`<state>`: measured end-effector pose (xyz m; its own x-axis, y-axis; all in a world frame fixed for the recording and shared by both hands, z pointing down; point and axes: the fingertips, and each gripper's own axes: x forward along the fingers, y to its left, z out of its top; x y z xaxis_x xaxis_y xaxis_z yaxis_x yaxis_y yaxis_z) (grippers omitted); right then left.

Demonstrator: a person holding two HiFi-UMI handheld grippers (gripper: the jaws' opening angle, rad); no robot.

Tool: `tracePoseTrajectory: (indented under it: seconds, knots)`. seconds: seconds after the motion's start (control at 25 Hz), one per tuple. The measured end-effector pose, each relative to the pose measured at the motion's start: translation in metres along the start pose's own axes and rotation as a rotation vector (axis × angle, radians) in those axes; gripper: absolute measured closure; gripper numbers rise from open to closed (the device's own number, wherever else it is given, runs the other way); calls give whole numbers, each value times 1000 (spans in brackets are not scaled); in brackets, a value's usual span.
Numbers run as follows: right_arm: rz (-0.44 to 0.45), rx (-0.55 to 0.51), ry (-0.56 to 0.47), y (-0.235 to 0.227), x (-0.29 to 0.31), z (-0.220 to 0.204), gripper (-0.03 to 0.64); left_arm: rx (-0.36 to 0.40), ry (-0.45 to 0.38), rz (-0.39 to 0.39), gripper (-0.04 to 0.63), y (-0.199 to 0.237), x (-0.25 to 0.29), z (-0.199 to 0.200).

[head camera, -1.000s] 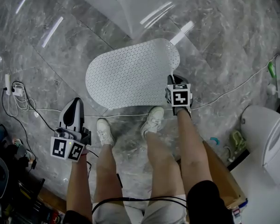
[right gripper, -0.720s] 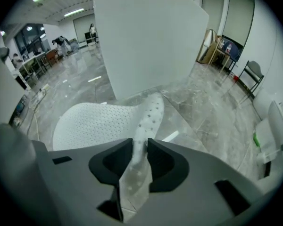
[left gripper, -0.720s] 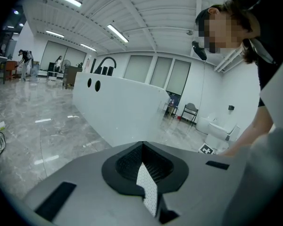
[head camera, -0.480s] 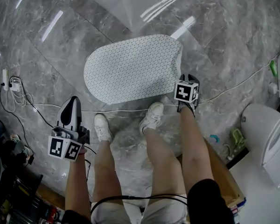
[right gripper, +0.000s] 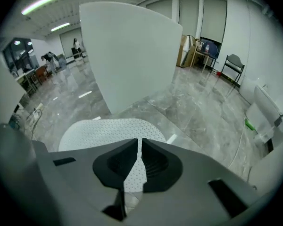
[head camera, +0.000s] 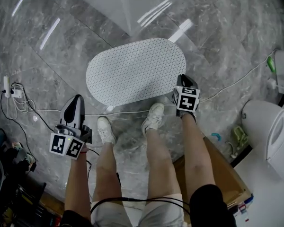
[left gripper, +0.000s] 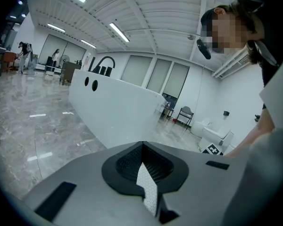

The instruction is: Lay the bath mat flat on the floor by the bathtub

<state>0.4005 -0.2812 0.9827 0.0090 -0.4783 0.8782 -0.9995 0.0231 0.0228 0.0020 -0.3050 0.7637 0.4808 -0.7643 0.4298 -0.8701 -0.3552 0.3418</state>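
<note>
Main risk – the bath mat (head camera: 136, 72) gets snagged and dragged out of flat. The right gripper (head camera: 182, 78) is held right at the mat's rim at about 4 o'clock, so a low or sideways pull-away could catch the edge and fold it up. Its jaws are seen a narrow slit apart with nothing clamped; the dotted mat is only seen through the gap below them. Whether the tips touch the rim cannot be told.

Second risk – sliding. The floor (head camera: 61, 56) is glossy stone, and a shoe (head camera: 154, 117) is planted just beside the mat's 6 o'clock edge, so a scuff could shift it. A white cable (head camera: 132, 112) is also strung along that same edge, and a step could pull it under or against the mat.

The mat is judged laid flat, full oval outline visible, with the bathtub (head camera: 132, 4) at its 12 o'clock and a strip of floor between. From the right gripper the mat lies at 10 o'clock, just beside. From the left gripper (head camera: 76, 100) it lies at 1 o'clock, apart; those jaws are closed tip to tip and empty.
</note>
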Motion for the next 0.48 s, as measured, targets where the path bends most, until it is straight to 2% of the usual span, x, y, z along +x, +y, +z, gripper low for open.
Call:
tracePoseTrajectory:
  seconds: [0.24,0.48]
  knots:
    - [181,0,-181,56,-61,36,581,19,22,-40,581,-1,-13,14]
    - [270,-43,-296,102,-123,78,586,35,-14,-44,581,10,-33,41]
